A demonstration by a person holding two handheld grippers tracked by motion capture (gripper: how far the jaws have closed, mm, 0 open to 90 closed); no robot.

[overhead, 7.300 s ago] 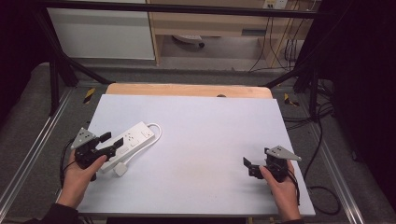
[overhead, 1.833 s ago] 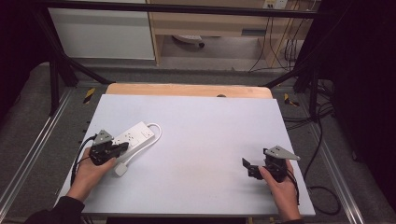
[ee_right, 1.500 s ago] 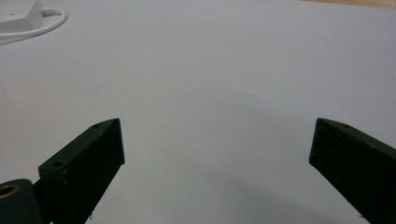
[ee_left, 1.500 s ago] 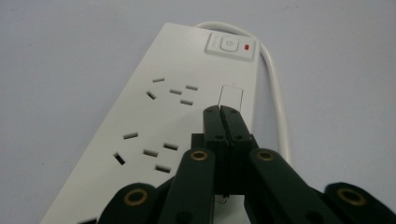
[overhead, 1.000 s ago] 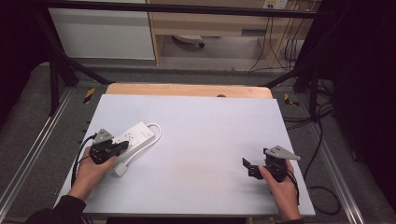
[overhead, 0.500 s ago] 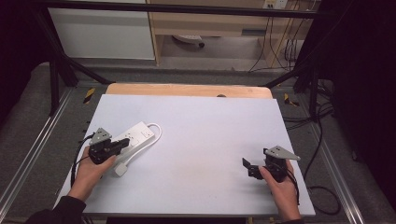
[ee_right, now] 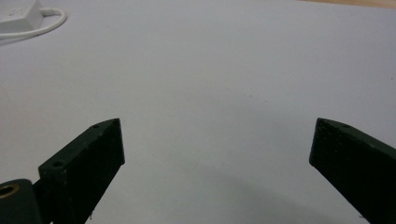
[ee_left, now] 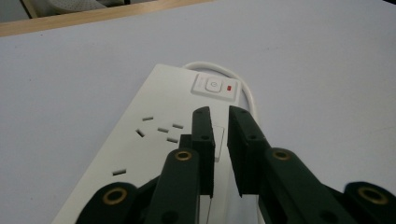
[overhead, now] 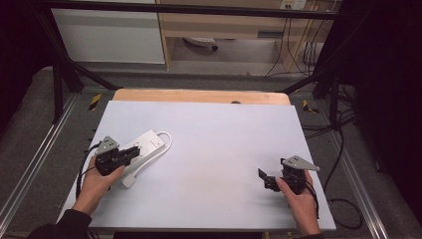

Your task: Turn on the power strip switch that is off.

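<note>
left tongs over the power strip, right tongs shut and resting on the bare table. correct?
Not quite: the right tongs are open, not shut. The right gripper view shows their jaws spread wide apart with bare table between them. The rest holds: the left tongs are over the power strip, as the left gripper view shows.

No readable words, brands or numbers are found. On the white power strip point(ee_left: 163, 140), a power symbol is seen on its switch button point(ee_left: 212, 85), beside a small red indicator mark point(ee_left: 229, 87). Faint print near the button is too blurred to be read.
</note>
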